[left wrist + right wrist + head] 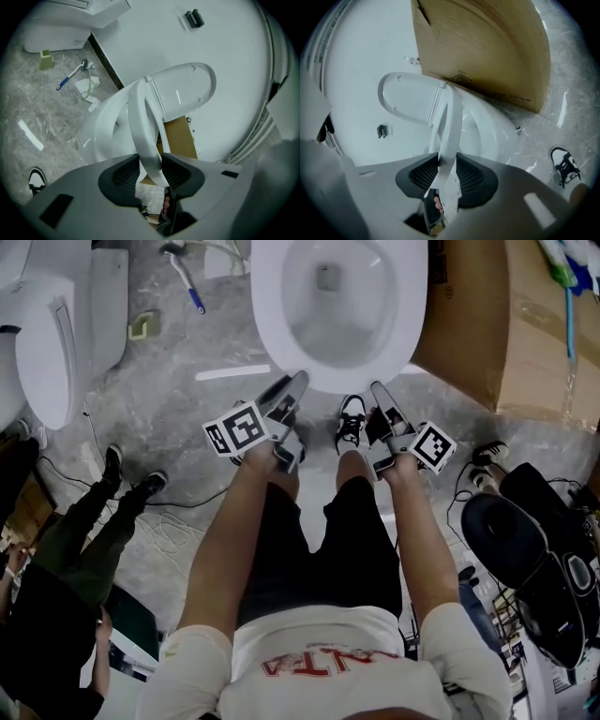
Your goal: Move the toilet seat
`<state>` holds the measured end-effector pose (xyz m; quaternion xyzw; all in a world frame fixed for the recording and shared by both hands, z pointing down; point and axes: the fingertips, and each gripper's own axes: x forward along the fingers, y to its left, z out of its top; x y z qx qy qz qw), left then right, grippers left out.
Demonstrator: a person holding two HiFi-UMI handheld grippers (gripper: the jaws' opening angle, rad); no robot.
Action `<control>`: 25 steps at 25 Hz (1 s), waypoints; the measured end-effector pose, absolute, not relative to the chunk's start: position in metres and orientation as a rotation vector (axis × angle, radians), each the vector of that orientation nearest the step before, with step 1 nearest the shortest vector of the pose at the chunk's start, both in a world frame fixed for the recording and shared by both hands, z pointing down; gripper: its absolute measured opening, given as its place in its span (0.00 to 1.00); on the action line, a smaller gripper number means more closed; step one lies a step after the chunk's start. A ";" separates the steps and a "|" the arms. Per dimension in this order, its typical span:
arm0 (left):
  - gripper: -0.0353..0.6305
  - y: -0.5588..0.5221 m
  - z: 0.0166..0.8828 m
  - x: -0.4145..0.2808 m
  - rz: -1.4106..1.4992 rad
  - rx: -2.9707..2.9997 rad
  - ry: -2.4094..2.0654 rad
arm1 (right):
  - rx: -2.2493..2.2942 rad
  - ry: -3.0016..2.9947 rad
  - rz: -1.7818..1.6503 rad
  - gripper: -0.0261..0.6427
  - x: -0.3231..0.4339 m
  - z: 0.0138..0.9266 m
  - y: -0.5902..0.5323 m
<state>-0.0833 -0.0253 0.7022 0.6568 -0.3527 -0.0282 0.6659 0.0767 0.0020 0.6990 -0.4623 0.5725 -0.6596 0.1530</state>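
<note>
The person stands on the floor [169, 381] in front of a white toilet bowl [281, 296], one gripper in each hand. The left gripper [150, 165] is closed on the front rim of the toilet seat [140, 122], with both dark pads pressing the white ring. The right gripper [446, 163] is closed on the same rim, just beside the left one. The seat is tilted, its front lifted off the bowl and its back end at the hinge. The lid [187, 89] stands up behind it, against the white wall. A cardboard box [478, 315] stands just beside the toilet, on the person's right.
</note>
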 end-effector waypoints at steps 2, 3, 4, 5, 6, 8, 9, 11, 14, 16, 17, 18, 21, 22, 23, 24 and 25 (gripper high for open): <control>0.28 -0.029 0.690 -0.082 -0.065 1.504 -0.763 | -1.322 1.613 -1.856 0.21 0.078 0.687 -0.001; 0.28 -0.030 0.683 -0.082 -0.064 1.515 -0.746 | -1.321 1.602 -1.839 0.21 0.078 0.680 -0.003; 0.28 -0.031 0.675 -0.083 -0.066 1.525 -0.730 | -1.318 1.593 -1.821 0.21 0.078 0.673 -0.005; 0.28 -0.032 0.666 -0.084 -0.071 1.534 -0.718 | -1.314 1.584 -1.803 0.21 0.077 0.664 -0.007; 0.28 -0.034 0.657 -0.085 -0.081 1.541 -0.710 | -1.311 1.576 -1.785 0.21 0.076 0.656 -0.009; 0.28 -0.038 0.638 -0.084 -0.106 1.549 -0.701 | -1.313 1.562 -1.755 0.21 0.077 0.639 -0.015; 0.28 -0.041 0.629 -0.083 -0.118 1.554 -0.697 | -1.316 1.556 -1.743 0.22 0.079 0.630 -0.018; 0.28 -0.049 0.612 -0.079 -0.137 1.569 -0.684 | -1.320 1.545 -1.717 0.22 0.084 0.615 -0.027; 0.29 -0.059 0.588 -0.077 -0.156 1.597 -0.662 | -1.304 1.532 -1.675 0.22 0.087 0.593 -0.039; 0.29 -0.066 0.575 -0.079 -0.172 1.610 -0.658 | -1.281 1.541 -1.652 0.23 0.086 0.580 -0.046; 0.29 -0.069 0.569 -0.080 -0.184 1.616 -0.660 | -1.265 1.546 -1.644 0.23 0.086 0.574 -0.051; 0.29 -0.074 0.563 -0.080 -0.198 1.621 -0.665 | -1.248 1.553 -1.639 0.23 0.085 0.567 -0.056; 0.29 -0.085 0.543 -0.076 -0.231 1.629 -0.678 | -1.200 1.563 -1.631 0.23 0.089 0.548 -0.068; 0.29 -0.090 0.537 -0.075 -0.241 1.631 -0.682 | -1.189 1.568 -1.626 0.24 0.090 0.541 -0.072; 0.29 -0.094 0.530 -0.074 -0.254 1.636 -0.687 | -1.176 1.574 -1.621 0.24 0.092 0.535 -0.077; 0.29 -0.099 0.523 -0.074 -0.270 1.644 -0.696 | -1.162 1.579 -1.616 0.24 0.092 0.528 -0.082; 0.29 -0.104 0.516 -0.075 -0.287 1.656 -0.708 | -1.147 1.580 -1.611 0.24 0.092 0.521 -0.086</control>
